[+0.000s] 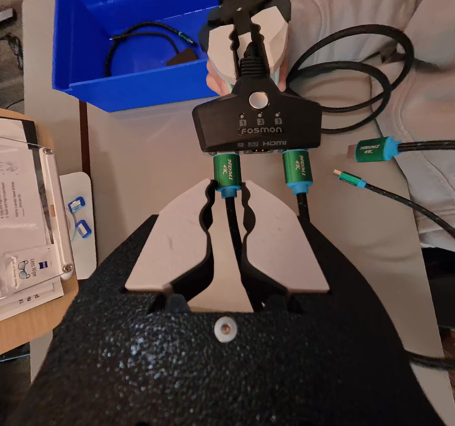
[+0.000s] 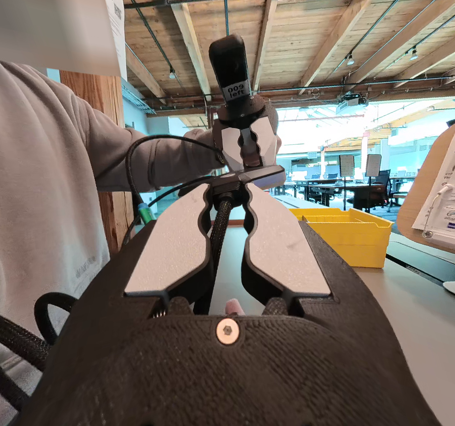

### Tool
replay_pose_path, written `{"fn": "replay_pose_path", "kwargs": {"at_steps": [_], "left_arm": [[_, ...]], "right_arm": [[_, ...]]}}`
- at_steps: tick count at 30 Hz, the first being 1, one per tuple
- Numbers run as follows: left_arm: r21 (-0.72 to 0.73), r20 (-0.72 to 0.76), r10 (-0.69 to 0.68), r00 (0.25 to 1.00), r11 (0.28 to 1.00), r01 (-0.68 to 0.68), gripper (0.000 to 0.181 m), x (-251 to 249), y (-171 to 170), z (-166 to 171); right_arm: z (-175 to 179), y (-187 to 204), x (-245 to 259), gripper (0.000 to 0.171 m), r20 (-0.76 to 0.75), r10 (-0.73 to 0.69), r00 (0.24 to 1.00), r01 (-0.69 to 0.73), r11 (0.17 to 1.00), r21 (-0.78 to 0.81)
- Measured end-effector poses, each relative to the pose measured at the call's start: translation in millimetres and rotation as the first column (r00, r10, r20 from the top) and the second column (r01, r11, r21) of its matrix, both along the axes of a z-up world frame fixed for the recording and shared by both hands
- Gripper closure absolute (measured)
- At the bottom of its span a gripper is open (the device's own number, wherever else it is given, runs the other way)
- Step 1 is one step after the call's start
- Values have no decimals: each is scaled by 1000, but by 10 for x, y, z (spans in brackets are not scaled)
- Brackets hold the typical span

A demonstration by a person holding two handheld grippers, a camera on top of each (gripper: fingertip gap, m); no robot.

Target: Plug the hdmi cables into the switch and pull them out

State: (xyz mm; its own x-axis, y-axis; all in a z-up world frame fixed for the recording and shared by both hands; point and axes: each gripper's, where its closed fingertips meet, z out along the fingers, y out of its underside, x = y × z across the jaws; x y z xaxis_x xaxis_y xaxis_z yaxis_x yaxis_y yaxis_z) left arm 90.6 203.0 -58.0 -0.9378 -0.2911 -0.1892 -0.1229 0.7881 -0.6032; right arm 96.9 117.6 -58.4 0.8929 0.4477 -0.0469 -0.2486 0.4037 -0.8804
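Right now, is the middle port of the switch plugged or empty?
Empty. In the left wrist view, the switch has green plugs in its two outer ports, while the middle port shows an open slot.

Black switch (image 1: 258, 123), green-and-blue plugs (image 1: 226, 173), blue bin (image 1: 138, 91)

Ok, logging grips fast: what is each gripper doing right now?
Left gripper: around the blue collar of a plugged-in green HDMI plug; clamped or not, cannot tell.
Right gripper: shut on the black HDMI switch at its cable neck.
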Motion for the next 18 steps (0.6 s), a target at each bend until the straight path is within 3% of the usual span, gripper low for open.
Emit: {"fn": "replay_pose_path", "kwargs": {"at_steps": [1, 3, 5, 8, 10, 13, 15, 18], "left_arm": [[-4, 1, -9, 1000, 1000, 9, 161, -20, -2, 33], [-96, 95, 30, 995, 995, -21, 149, 38, -23, 307], [-280, 225, 144, 963, 957, -78, 138, 116, 37, 803], [-573, 325, 362, 874, 811, -123, 128, 88, 396, 1465], [-673, 351, 503, 790, 722, -161, 129, 64, 769, 1618], [-742, 264, 623, 736, 619, -258, 130, 42, 1153, 1400], [-762, 176, 641, 747, 569, -309, 130, 31, 1207, 1125], [-745, 98, 615, 782, 566, -352, 130, 31, 1098, 711]], "right_arm": [[-4, 10, -25, 148, 26, -3, 1000, 3, 1000, -5], [59, -16, -55, 148, 60, -17, 998, 15, 1000, 21], [181, -98, -31, 148, 101, -52, 993, 47, 998, 50], [531, -313, 104, 148, 206, -193, 959, 177, 980, 96], [850, -526, 269, 148, 305, -323, 896, 296, 946, 131], [1283, -885, 715, 148, 428, -568, 703, 545, 817, 189], [1455, -1127, 1081, 148, 477, -709, 519, 704, 671, 232], [1501, -1460, 1549, 148, 484, -840, 246, 857, 422, 297]]}}
